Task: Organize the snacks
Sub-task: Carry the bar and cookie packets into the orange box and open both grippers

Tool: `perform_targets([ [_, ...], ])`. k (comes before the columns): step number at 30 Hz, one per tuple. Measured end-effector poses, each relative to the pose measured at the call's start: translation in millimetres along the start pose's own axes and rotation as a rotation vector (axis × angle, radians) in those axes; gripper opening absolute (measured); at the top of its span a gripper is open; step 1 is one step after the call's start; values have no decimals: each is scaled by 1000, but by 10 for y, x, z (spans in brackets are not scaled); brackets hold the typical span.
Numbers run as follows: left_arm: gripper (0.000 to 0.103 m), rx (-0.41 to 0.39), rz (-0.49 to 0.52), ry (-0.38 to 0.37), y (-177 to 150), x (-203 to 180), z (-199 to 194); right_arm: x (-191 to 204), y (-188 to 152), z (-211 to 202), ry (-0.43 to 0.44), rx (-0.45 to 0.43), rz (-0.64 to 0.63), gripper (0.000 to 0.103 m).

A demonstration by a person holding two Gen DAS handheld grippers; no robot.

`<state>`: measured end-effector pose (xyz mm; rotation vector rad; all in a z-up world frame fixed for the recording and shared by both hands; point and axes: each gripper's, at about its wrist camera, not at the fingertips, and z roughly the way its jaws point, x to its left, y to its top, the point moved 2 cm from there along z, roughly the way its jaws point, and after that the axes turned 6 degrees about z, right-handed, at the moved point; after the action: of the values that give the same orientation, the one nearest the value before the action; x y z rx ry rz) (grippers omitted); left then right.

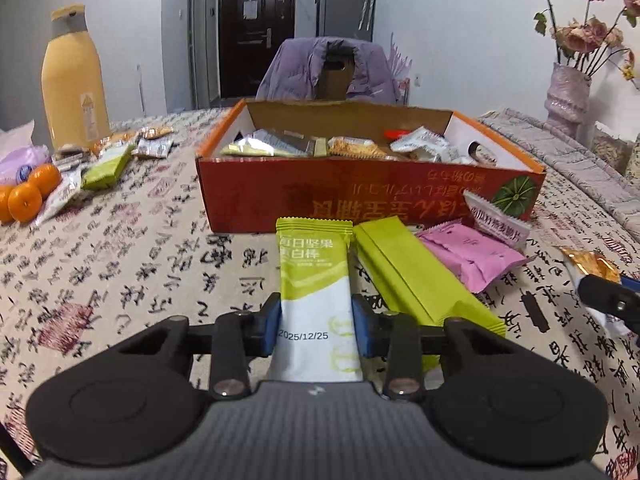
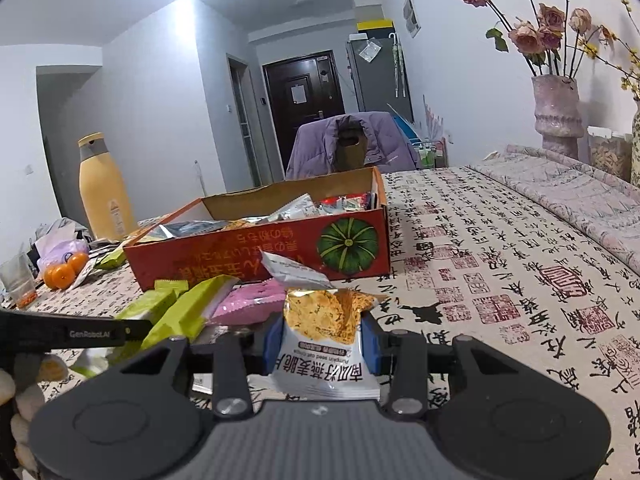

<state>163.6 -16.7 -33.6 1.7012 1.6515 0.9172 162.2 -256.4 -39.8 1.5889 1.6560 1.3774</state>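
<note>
My left gripper (image 1: 317, 320) is shut on the white lower end of a green-and-white nut bar (image 1: 314, 264), whose green end points toward the red-orange cardboard box (image 1: 360, 196). A second green bar (image 1: 416, 276), a pink packet (image 1: 472, 256) and a white packet (image 1: 496, 220) lie just right of it, in front of the box. My right gripper (image 2: 322, 340) is shut on a white crisp packet with a golden picture (image 2: 324, 320), held above the tablecloth near the box's (image 2: 240, 248) front right corner. Several wrapped snacks fill the box.
A tall yellow bottle (image 1: 74, 80), oranges (image 1: 28, 196) and more loose snacks (image 1: 108, 164) sit at the table's left. A vase of dried roses (image 1: 568, 96) stands at the right. A chair with a purple jacket (image 1: 328, 72) is behind the box. A plastic cup (image 2: 18, 280) stands far left.
</note>
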Motion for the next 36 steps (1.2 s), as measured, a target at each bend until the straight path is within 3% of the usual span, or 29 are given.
perform_targets([
  [10, 37, -102, -12, -25, 174, 83, -264, 104, 161, 10, 11, -35, -26, 40],
  [18, 37, -189, -12, -43, 585, 81, -311, 225, 558, 159, 32, -104, -55, 40],
  [29, 37, -244, -46, -61, 1251, 151, 31, 363, 1229, 720, 61, -121, -44, 40],
  [36, 37, -234, -97, -49, 1452, 233, 421, 430, 1390, 1211, 53, -114, -30, 40],
])
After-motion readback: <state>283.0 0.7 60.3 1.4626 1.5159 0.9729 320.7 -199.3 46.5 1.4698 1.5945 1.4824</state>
